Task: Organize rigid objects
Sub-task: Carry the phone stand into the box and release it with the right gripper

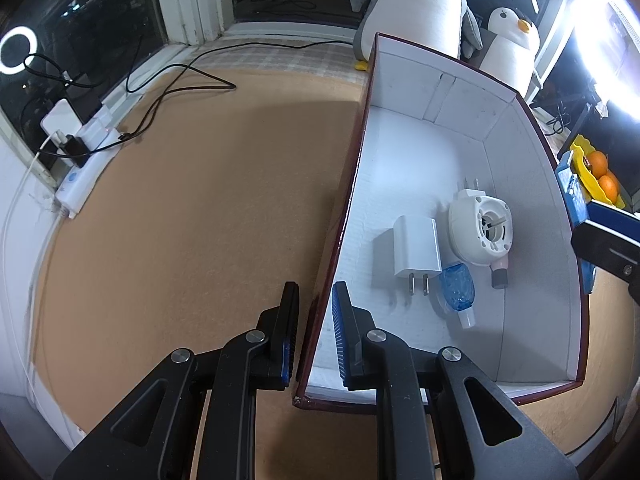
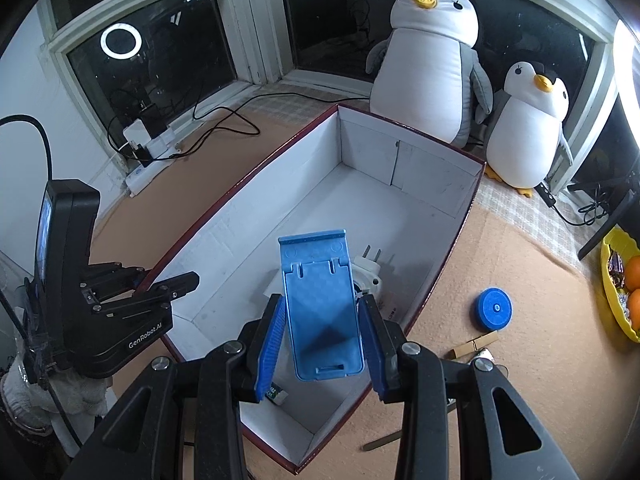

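blue phone stand (image 2: 324,304) pinched in the right gripper (image 2: 325,344) over the box (image 2: 224,224)
left gripper (image 1: 314,336) clamps the box's side wall; white charger (image 1: 416,252) lies inside, ahead of it.

You see dark night-time window panes (image 2: 152,48) in white frames, a ring light's reflection (image 2: 121,41) on the glass. Below the panes, a white power strip (image 1: 86,168) lies on tan cork flooring (image 1: 180,208).

The dark-red-edged cardboard box (image 2: 248,216) is showing matt white paper walls, the blue plastic phone stand (image 2: 324,312) is looking smooth and faintly textured, the white plastic charger plug (image 1: 416,248) is gleaming, and the tan table covering (image 1: 192,208) is looking rough like cork.
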`<state>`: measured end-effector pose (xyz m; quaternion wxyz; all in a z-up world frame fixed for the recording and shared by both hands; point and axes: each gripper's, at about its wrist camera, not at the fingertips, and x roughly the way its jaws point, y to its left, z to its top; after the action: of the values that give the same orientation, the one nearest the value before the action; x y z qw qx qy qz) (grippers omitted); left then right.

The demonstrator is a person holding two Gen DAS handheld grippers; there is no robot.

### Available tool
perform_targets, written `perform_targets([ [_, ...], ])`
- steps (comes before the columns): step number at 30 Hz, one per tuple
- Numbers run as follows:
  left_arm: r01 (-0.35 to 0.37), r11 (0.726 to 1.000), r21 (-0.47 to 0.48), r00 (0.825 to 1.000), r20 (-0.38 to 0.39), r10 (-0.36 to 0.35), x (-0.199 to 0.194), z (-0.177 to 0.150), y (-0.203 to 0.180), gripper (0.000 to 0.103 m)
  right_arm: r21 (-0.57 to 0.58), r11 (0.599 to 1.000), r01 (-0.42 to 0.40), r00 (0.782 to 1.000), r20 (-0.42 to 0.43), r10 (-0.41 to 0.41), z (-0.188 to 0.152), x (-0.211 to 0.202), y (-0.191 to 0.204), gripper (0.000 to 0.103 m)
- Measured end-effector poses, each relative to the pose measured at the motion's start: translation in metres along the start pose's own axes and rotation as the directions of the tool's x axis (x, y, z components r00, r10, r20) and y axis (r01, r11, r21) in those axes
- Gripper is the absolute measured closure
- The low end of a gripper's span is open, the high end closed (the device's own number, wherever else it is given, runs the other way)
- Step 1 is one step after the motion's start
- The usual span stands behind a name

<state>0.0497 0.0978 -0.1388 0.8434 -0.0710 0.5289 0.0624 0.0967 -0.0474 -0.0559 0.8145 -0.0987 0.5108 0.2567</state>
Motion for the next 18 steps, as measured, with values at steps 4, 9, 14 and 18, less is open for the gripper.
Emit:
perform_targets([
  [4,-0.001,1.000,-0.002,1.000,0.001,0.001,-0.0001,0.0000,0.0001,0.088,-0.003,1.000,-0.005,1.000,-0.006,0.005,-0.0010,0.0023,0.0003,0.069],
  [9,0.000,1.000,-0.003,1.000,0.000,0.000,0.0000,-0.0002,-0.0002,0.088,-0.013,1.000,-0.008,1.000,-0.011,0.008,-0.0012,0.0045,0.0022,0.069],
  [14,-0.001,1.000,-0.006,1.000,0.000,0.001,0.0001,-0.0004,-0.0004,0.088,-0.018,1.000,-0.015,1.000,-0.017,0.015,-0.0011,0.0063,0.0047,0.069],
  [18,0.003,1.000,-0.007,1.000,-0.004,-0.003,0.0003,-0.0009,-0.0020,0.088,-0.024,1.000,-0.019,1.000,-0.018,0.018,-0.0007,0.0063,0.0057,0.059],
])
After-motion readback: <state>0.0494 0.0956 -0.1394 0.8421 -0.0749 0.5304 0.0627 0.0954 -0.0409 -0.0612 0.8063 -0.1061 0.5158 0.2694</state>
